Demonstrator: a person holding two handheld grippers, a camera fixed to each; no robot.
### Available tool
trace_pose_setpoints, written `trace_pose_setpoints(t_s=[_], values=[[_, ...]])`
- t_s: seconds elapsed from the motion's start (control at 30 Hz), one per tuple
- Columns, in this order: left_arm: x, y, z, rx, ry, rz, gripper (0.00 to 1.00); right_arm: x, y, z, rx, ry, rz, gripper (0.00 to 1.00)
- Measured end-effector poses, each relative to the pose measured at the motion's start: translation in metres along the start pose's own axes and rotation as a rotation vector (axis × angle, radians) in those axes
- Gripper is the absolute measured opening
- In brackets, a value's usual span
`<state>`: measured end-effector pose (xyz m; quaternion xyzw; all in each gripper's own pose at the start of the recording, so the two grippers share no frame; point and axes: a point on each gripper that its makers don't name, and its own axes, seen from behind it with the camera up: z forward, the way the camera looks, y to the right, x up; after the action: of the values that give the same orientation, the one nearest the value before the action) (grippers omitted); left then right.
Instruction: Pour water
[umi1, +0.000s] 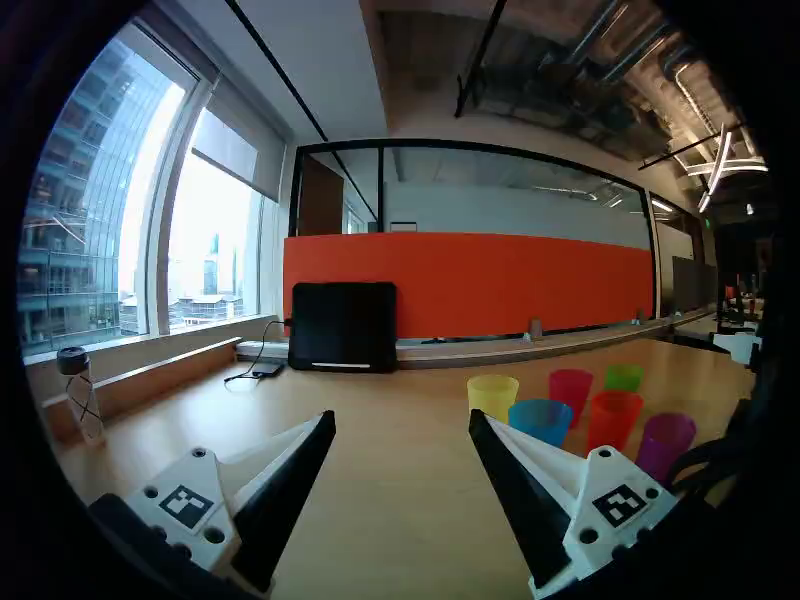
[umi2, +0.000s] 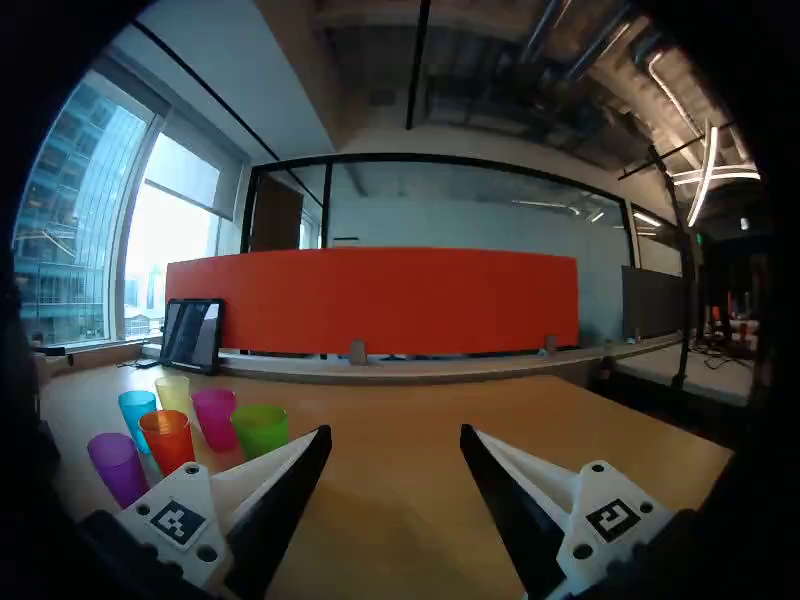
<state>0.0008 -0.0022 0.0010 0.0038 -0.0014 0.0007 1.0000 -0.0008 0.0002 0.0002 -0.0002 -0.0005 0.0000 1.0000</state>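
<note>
Two grippers and six plastic cups (umi2: 214, 415) are here, one cup of each colour: the yellow cup (umi1: 493, 393), pink cup (umi1: 571, 390) and green cup (umi1: 623, 377) form a back row, with the blue cup (umi1: 540, 418), orange cup (umi1: 614, 415) and purple cup (umi1: 666, 440) in front. All stand upright, mouths up, long axes vertical, clustered close together on the pale wooden table (umi1: 400, 500). They sit ahead and right of the left gripper (umi1: 401, 418) and ahead and left of the right gripper (umi2: 395, 432). Both grippers have their fingers spread wide with nothing between them, above the tabletop. An orange partition (umi1: 470, 285) runs along the table's far edge, a black screen (umi1: 342, 327) leans against it, and a bottle (umi1: 78, 390) stands by the tall windows (umi1: 100, 230).
</note>
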Motion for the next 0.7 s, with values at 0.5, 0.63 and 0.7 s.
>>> trace_pose_setpoints(t_s=[0.5, 0.63, 0.7], values=[[0.023, -0.014, 0.009, 0.049, -0.039, 0.043, 1.00, 0.032, 0.000, 0.007, 0.030, -0.023, -0.001, 0.99], [0.047, -0.014, 0.015, 0.030, -0.039, 0.027, 1.00, 0.058, 0.001, 0.012, 0.045, -0.022, -0.009, 0.99], [0.060, -0.013, 0.017, 0.020, -0.037, 0.024, 1.00, 0.071, 0.002, 0.016, 0.050, -0.022, -0.011, 0.99]])
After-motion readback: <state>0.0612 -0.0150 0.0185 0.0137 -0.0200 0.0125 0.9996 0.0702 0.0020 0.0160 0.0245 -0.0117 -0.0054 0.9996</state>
